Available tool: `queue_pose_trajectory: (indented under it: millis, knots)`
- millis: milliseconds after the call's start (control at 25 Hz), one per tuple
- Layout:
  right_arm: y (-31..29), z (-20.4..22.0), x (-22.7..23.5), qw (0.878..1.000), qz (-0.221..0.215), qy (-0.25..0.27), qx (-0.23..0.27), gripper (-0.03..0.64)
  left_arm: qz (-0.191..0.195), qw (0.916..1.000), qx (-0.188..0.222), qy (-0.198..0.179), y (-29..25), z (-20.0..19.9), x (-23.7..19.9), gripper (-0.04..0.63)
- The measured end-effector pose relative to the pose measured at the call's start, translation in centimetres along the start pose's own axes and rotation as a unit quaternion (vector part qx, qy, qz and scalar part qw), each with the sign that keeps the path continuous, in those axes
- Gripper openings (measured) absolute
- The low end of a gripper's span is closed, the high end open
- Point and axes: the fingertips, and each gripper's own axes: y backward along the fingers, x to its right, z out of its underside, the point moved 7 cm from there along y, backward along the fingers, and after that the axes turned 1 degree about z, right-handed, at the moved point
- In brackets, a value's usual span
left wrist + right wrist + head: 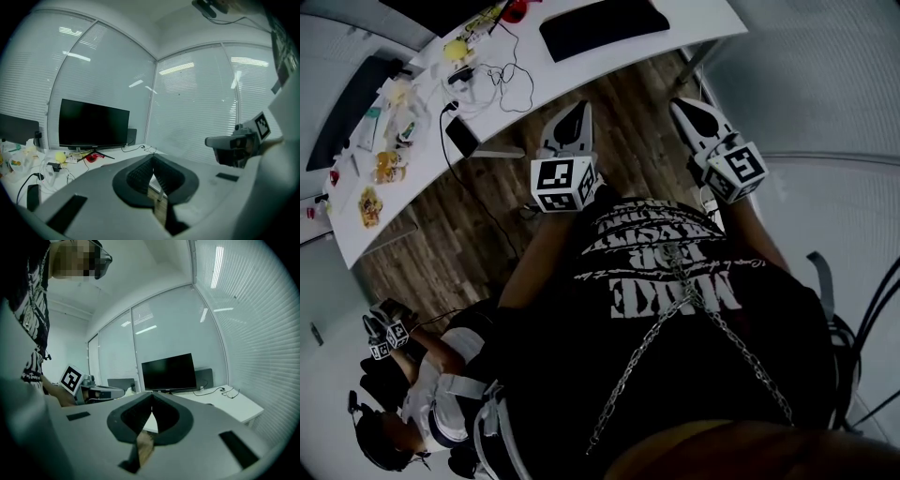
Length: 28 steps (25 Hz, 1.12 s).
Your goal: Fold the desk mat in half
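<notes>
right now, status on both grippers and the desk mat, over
left gripper shut, empty; right gripper shut, empty. desk mat flat on desk, not yet folded. cables lie beside the mat's left end.

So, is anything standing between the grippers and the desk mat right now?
Nothing visible. The left gripper and right gripper, both shut and empty, are over wooden floor short of the desk; the desk mat lies ahead on it. Cables lie left of it.
</notes>
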Motion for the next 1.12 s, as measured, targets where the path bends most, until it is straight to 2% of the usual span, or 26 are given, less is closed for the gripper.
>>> queue_pose_trajectory:
  millis: [280, 560, 920, 1120]
  knots:
    - [-7.5, -1.6, -0.4, 1.000, -0.020, 0.010, -0.012, 0.000, 0.002, 0.9998, 0.014, 0.015, -2.6, -1.8, -6.4, 0.008]
    - [-12.0, -1.7, -0.7, 1.000, -0.008, 0.023, -0.019, 0.000, 0.014, 0.9996, 0.022, 0.012, -4.5, -2.6, -10.8, 0.008]
    - [-14.7, -3.0, -1.7, 0.999, 0.028, 0.027, -0.013, 0.000, 0.052, 0.9978, 0.032, 0.024, -5.7, -4.1, -14.2, 0.008]
    - [-14.2, -3.3, -1.0, 0.999, 0.033, 0.031, -0.020, 0.000, 0.058, 0.9969, 0.036, 0.037, -7.2, -4.4, -14.1, 0.008]
